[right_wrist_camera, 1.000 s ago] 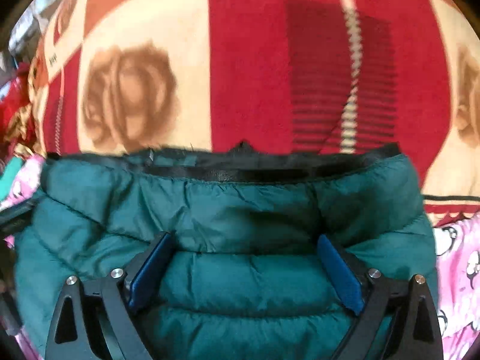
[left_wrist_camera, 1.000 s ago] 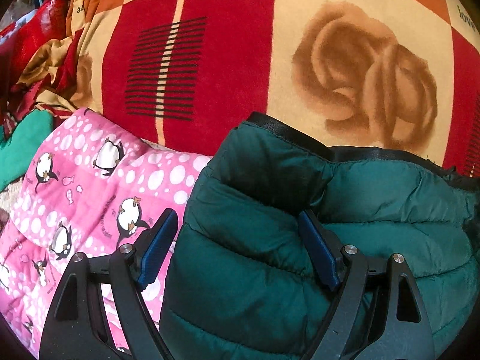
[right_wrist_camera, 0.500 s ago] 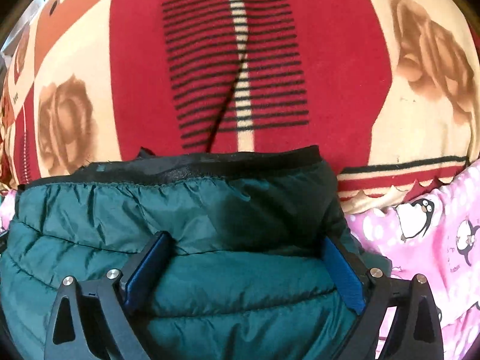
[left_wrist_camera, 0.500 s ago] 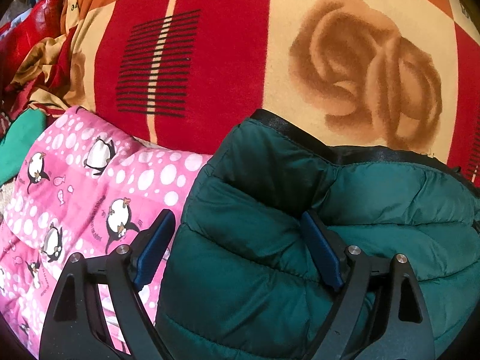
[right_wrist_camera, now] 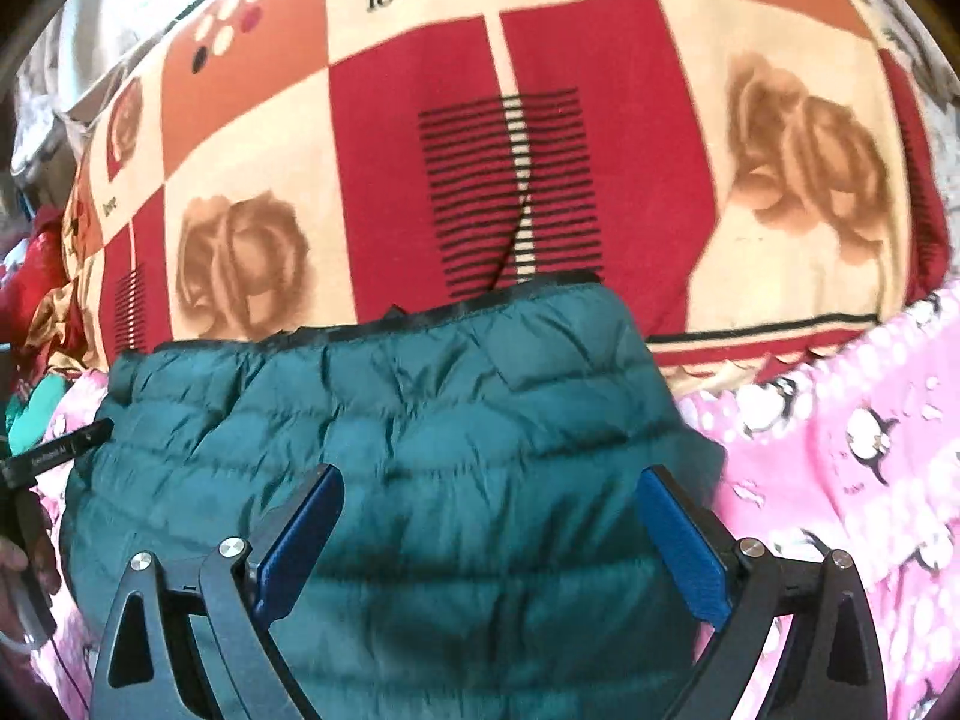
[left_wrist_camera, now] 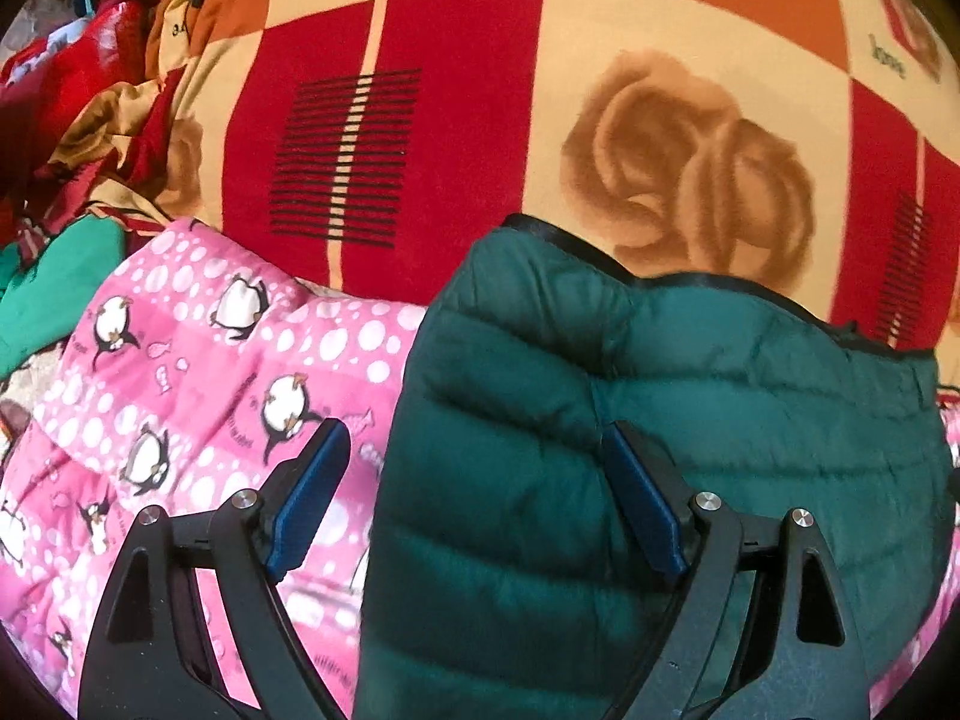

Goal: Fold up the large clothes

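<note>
The dark green puffer jacket [left_wrist_camera: 690, 372] is lying on the pink penguin quilt [left_wrist_camera: 198, 372], near the red rose blanket [left_wrist_camera: 456, 120]. The left hand-held gripper [left_wrist_camera: 474, 498] and right hand-held gripper [right_wrist_camera: 489, 540] are both hovering released, jaws spread wide over it.

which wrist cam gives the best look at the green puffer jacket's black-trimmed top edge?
Right wrist. The green puffer jacket sits centred there, its black-trimmed edge running nearly unbroken across the frame, both top corners visible. The left wrist view shows the jacket off to the right; its trim recedes toward the frame's right side.
</note>
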The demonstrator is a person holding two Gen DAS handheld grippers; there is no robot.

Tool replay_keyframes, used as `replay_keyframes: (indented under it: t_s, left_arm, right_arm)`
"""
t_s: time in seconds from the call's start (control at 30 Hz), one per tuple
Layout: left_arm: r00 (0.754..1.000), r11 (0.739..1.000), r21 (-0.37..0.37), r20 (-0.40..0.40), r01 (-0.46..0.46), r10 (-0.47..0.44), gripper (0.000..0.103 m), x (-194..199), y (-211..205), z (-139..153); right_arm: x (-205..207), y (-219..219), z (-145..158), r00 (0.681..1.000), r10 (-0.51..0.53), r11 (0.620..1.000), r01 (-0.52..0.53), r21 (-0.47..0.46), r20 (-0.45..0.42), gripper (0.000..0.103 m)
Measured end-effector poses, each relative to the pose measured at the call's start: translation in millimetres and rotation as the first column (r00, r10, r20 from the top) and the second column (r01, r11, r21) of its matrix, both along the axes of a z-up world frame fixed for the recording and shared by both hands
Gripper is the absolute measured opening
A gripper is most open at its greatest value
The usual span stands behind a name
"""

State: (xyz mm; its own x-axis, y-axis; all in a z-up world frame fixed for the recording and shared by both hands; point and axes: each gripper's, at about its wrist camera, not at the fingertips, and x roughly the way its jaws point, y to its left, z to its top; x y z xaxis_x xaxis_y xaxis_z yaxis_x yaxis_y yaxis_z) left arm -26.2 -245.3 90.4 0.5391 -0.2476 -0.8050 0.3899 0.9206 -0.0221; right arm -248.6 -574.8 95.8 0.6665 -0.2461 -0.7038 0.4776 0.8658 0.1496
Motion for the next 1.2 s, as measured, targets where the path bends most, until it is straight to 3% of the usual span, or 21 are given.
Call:
replay_keyframes:
  t_s: [0.07, 0.17, 0.27, 0.47, 0.57, 0.6, 0.73, 0.93, 1.0, 1.03, 1.1, 1.13, 1.2]
  left_arm:
    - [1.0, 1.0, -0.029, -0.015, 0.004, -0.004, 0.086, -7, 9, 2]
    - [0.997, 0.993, -0.119, -0.076, 0.006, -0.015, 0.086, -9, 26, 2]
    - [0.987, 0.973, -0.232, -0.153, 0.004, -0.041, 0.086, -9, 45, -2]
    - [0.959, 0.937, -0.35, -0.271, -0.022, -0.079, 0.087, -3, 62, -26]
    - [0.938, 0.91, -0.412, -0.33, -0.045, -0.104, 0.097, 4, 65, -45]
    - [0.934, 0.904, -0.424, -0.341, -0.05, -0.109, 0.101, 6, 65, -48]
    - [0.925, 0.889, -0.456, -0.351, -0.035, -0.143, 0.103, 12, 59, -57]
    - [0.929, 0.912, -0.41, -0.331, 0.015, -0.165, 0.103, 16, 38, -56]
    - [0.928, 0.915, -0.402, -0.325, 0.036, -0.18, 0.103, 16, 33, -55]
    - [0.929, 0.916, -0.397, -0.315, 0.056, -0.194, 0.101, 14, 29, -53]
    - [0.926, 0.903, -0.414, -0.284, 0.116, -0.249, 0.069, 8, 18, -45]
    - [0.932, 0.91, -0.396, -0.27, 0.123, -0.243, 0.068, 4, 14, -41]
    - [0.939, 0.921, -0.363, -0.244, 0.144, -0.242, 0.052, -2, 7, -34]
  right_arm:
    - [-15, -4, -7, 0.999, -0.03, 1.0, 0.03, -0.005, -0.011, 0.098]
    - [-24, -13, -32, 0.992, -0.031, 0.998, 0.037, 0.046, -0.119, 0.098]
    - [-30, -19, -27, 0.995, -0.03, 0.997, 0.036, 0.061, -0.093, 0.098]
    - [-43, -45, -21, 0.998, -0.036, 0.988, 0.044, 0.145, -0.055, 0.098]
    - [-46, -63, -37, 0.996, -0.047, 0.973, 0.062, 0.222, -0.071, 0.103]
    - [-46, -66, -41, 0.996, -0.049, 0.968, 0.065, 0.243, -0.072, 0.103]
    - [-46, -82, -63, 0.999, -0.026, 0.922, 0.035, 0.385, -0.028, 0.103]
    - [-31, -95, -90, 0.998, 0.061, 0.829, -0.049, 0.557, -0.003, 0.103]
    - [-29, -93, -91, 0.997, 0.075, 0.826, -0.063, 0.561, 0.001, 0.103]
    - [-28, -90, -90, 0.996, 0.092, 0.831, -0.082, 0.55, 0.008, 0.103]
    - [-27, -82, -86, 0.99, 0.135, 0.832, -0.129, 0.54, 0.029, 0.099]
    - [-26, -79, -83, 0.988, 0.147, 0.834, -0.145, 0.533, 0.038, 0.092]
    - [-26, -68, -73, 0.988, 0.151, 0.86, -0.153, 0.487, 0.044, 0.079]
